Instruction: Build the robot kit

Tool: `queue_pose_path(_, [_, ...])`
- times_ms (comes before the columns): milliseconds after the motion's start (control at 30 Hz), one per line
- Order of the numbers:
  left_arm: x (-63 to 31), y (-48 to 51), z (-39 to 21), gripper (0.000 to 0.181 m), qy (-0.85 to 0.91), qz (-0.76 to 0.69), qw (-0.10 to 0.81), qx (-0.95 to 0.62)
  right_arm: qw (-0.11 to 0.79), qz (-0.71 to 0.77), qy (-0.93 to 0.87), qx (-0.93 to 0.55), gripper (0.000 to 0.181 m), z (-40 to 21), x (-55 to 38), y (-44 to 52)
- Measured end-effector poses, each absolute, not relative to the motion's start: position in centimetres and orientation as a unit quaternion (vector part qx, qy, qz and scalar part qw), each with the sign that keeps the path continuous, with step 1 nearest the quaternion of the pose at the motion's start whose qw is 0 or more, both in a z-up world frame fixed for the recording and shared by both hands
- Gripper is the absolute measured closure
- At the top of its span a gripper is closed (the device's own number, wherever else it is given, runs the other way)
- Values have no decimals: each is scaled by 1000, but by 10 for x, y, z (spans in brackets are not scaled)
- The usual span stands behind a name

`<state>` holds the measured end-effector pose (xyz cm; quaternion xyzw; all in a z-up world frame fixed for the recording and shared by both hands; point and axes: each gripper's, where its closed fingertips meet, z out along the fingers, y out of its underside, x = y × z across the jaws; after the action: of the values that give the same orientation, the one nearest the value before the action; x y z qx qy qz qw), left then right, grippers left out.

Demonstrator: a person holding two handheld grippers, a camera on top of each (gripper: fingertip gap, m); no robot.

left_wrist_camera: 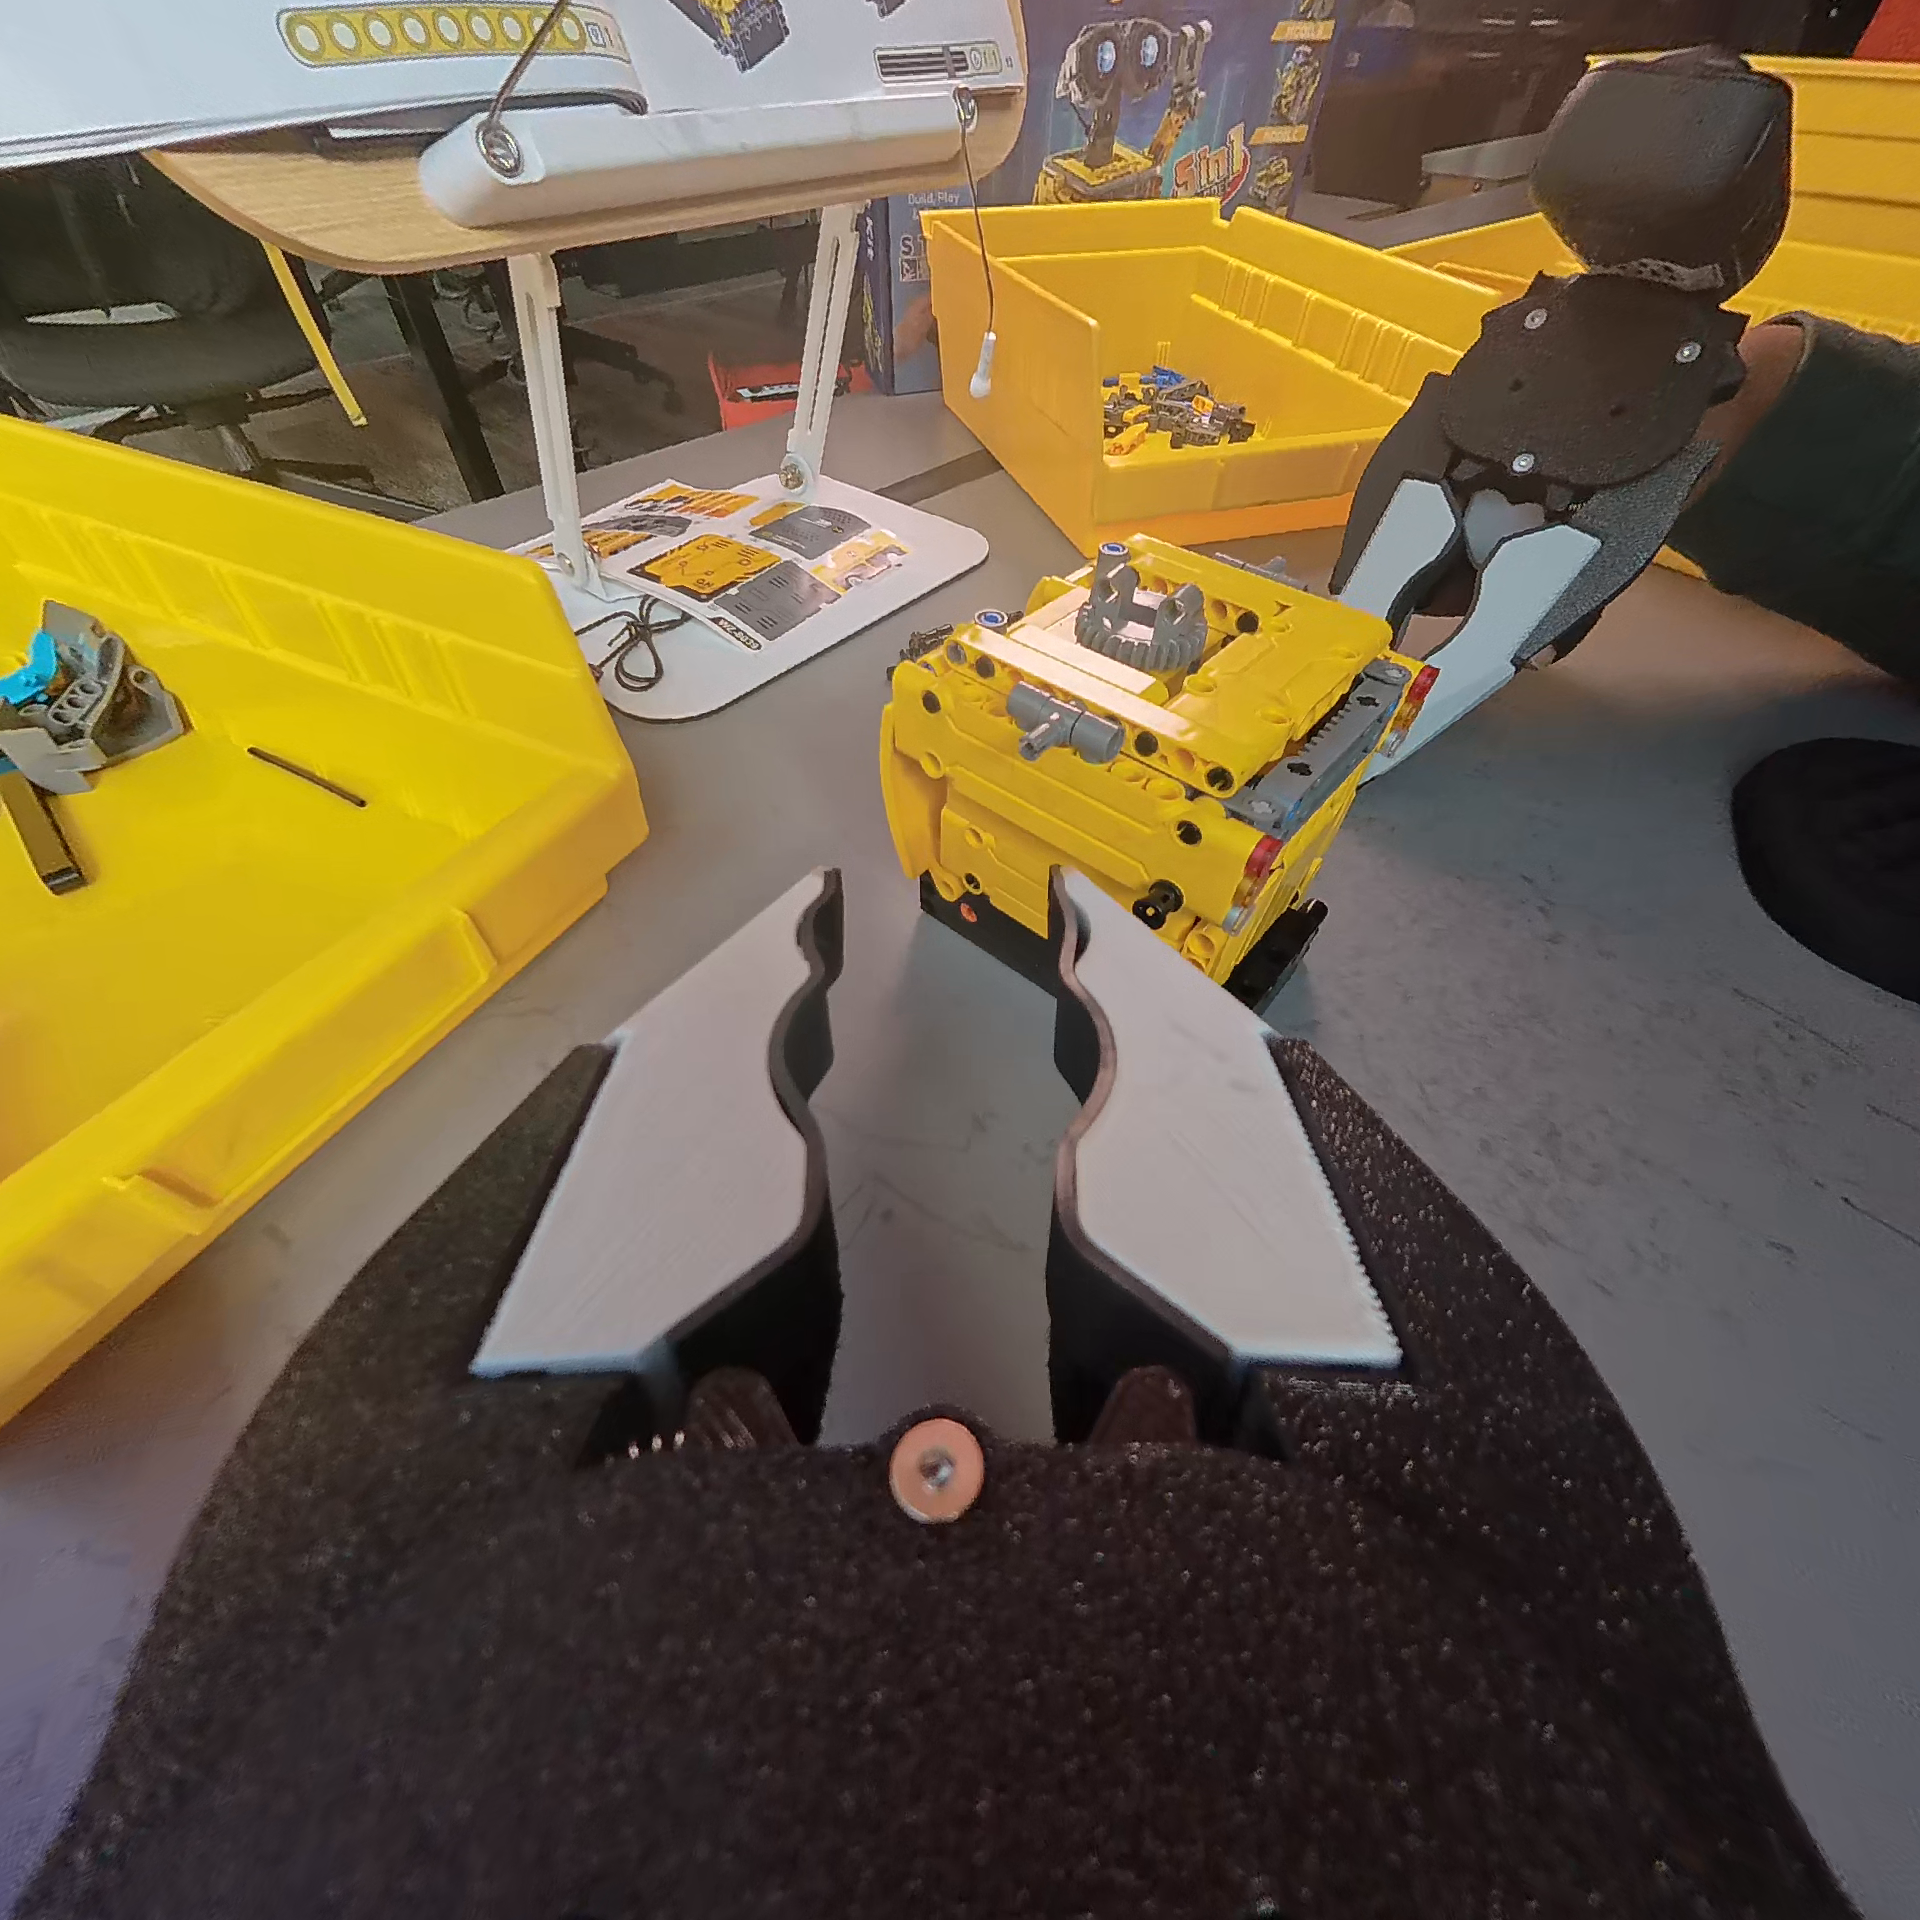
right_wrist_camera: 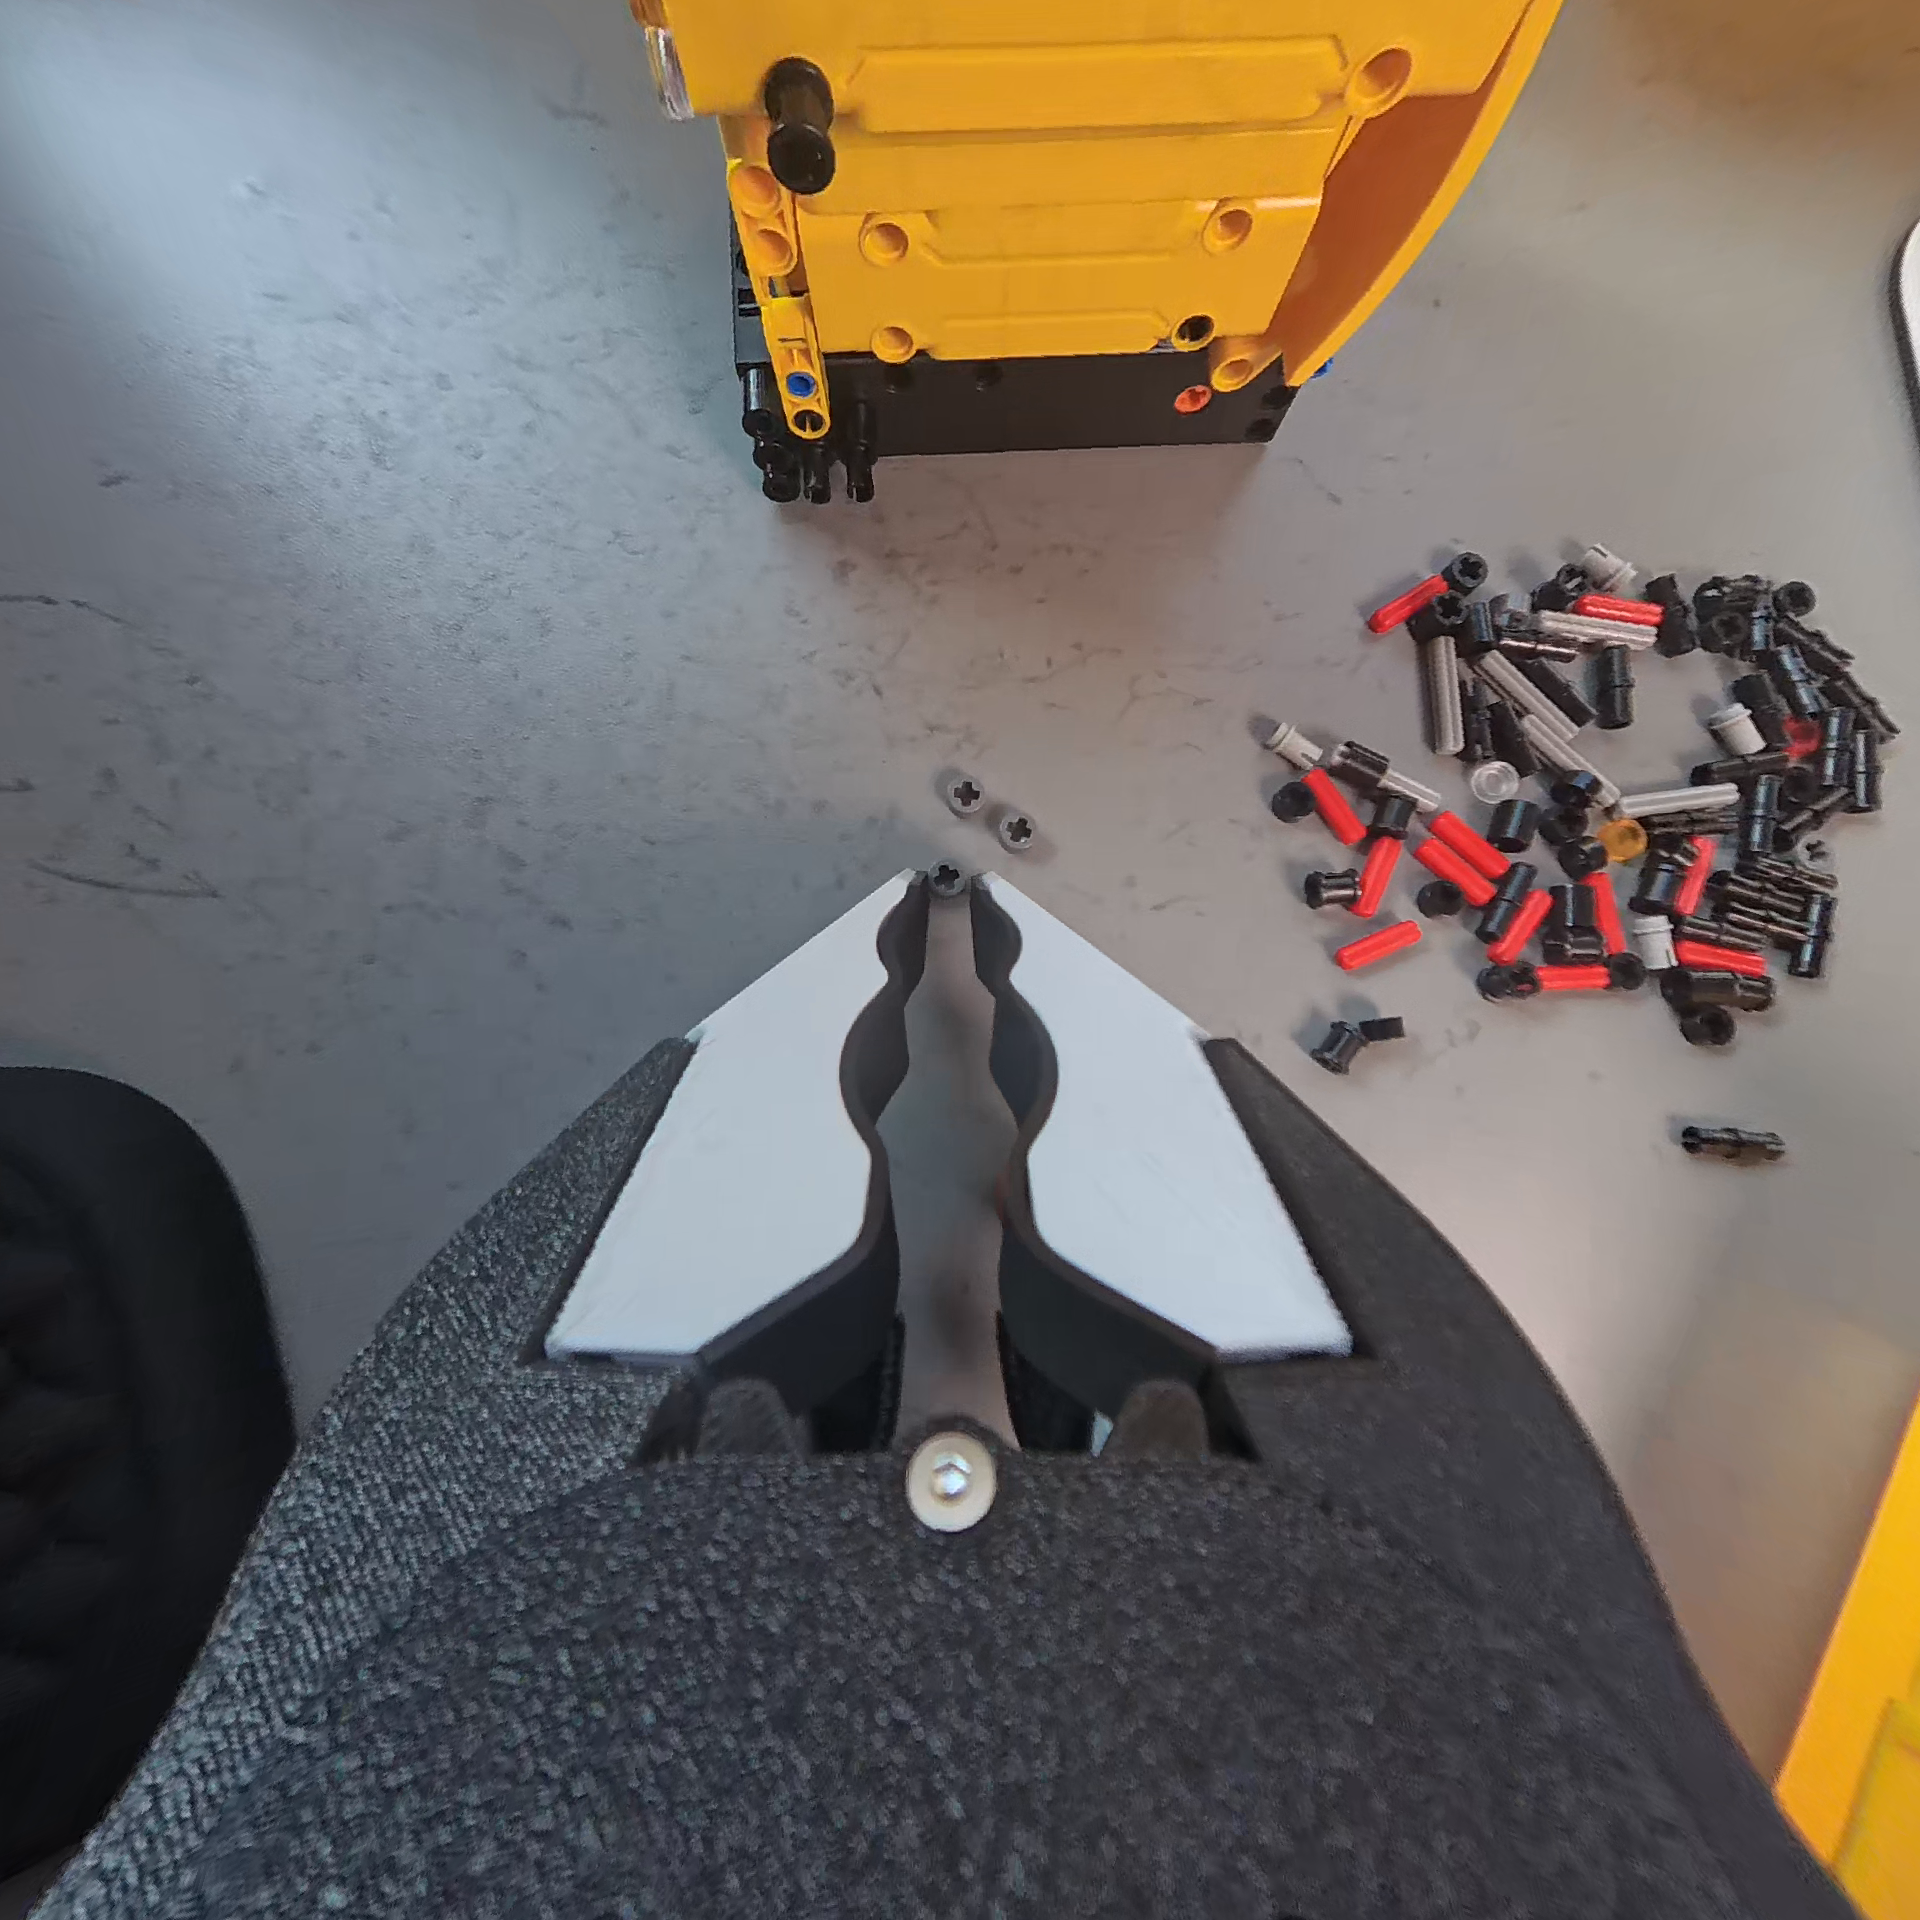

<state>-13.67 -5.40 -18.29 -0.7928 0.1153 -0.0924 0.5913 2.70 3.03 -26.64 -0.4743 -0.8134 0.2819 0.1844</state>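
Right gripper point(right_wrist_camera: 948, 881) pinching small dark bushing point(right_wrist_camera: 948, 878), left gripper point(left_wrist_camera: 945, 883) spread beside yellow brick model point(left_wrist_camera: 1132, 758)

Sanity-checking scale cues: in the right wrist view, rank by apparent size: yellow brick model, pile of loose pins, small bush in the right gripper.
1. yellow brick model, cropped at the top edge
2. pile of loose pins
3. small dark bush, pinched at the right gripper tips; looks alike in size to the two grey bushes beside it
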Motion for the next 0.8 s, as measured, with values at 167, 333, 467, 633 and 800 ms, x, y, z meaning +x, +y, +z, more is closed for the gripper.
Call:
queue_pose_path(167, [-138, -54, -181, 143, 113, -90, 595, -791, 207, 315, -791, -483, 168, -249, 20, 33])
queue_pose_path(333, [-137, -54, -181, 142, 113, -88, 596, -790, 296, 348, -737, -498, 163, -215, 4, 55])
queue_pose_path(467, [-138, -53, -182, 142, 112, -86, 595, -791, 380, 362, -677, -515, 163, -188, -7, 83])
queue_pose_path(633, [-141, -53, -181, 141, 103, -83, 599, -790, 454, 382, -601, -536, 162, -162, -7, 114])
queue_pose_path(800, [-146, -51, -181, 139, 91, -78, 602, -789, 544, 375, -500, -560, 144, -134, 2, 154])
